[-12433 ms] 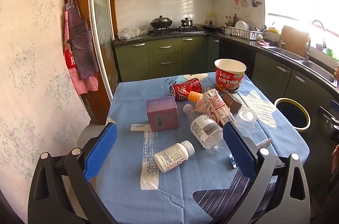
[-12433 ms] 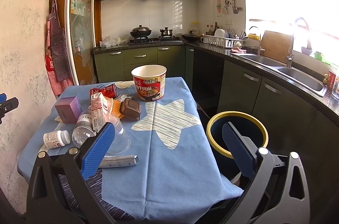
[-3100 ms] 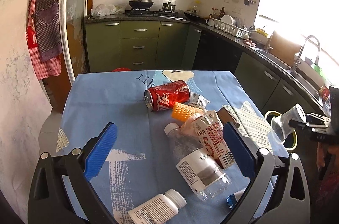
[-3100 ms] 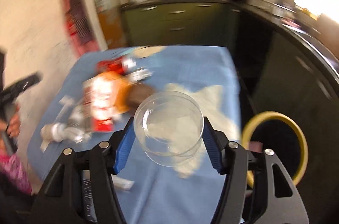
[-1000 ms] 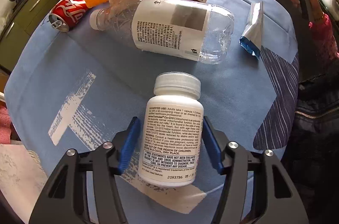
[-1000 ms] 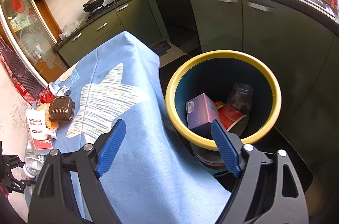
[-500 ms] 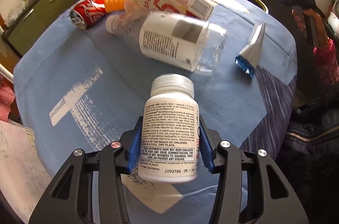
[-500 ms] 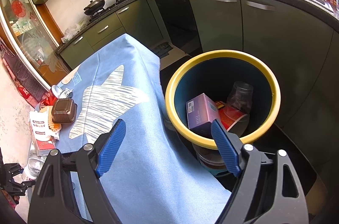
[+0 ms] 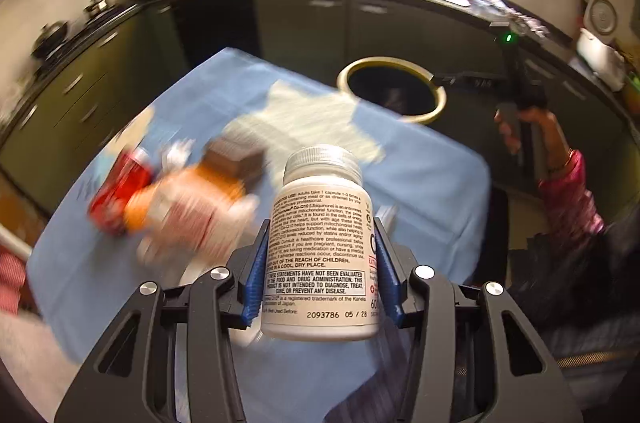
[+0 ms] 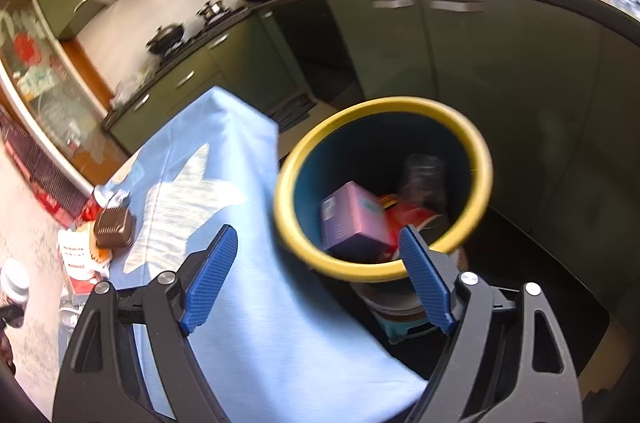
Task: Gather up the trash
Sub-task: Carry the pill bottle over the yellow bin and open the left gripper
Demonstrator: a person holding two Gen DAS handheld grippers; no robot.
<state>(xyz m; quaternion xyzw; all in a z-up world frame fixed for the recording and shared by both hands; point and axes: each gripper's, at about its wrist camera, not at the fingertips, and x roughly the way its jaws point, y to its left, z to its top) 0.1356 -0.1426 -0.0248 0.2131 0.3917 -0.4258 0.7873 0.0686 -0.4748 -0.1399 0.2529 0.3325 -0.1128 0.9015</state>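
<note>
Since half a second ago I have lifted the pill bottle (image 9: 320, 247) clear of the blue tablecloth (image 9: 420, 183) and swung it round to face the trash bin (image 9: 436, 103), so the table now blurs past beneath it. My left gripper (image 9: 320, 263) is closed on the pill bottle, its blue pads (image 9: 256, 275) pressing either side of the white label, cap pointing away from me toward the bin.

My right gripper (image 10: 316, 275) stands wide open with nothing between its fingers, hanging above the bin's near rim and the tablecloth edge beside it.

The bin (image 10: 468, 143), yellow-rimmed and dark inside, sits on the floor just beyond the table's corner. Inside it lie a purple box (image 10: 352, 215), a clear plastic cup (image 10: 424, 179) and something red and white, too blurred to name.

On the table, well apart from the bin on its far side, the rest of the trash sits in a cluster: a brown tray (image 10: 114, 227), a milk carton (image 9: 188, 215) and a red can (image 9: 116, 191), all smeared by motion.

Behind the bin run the green cabinets (image 10: 500, 63).
</note>
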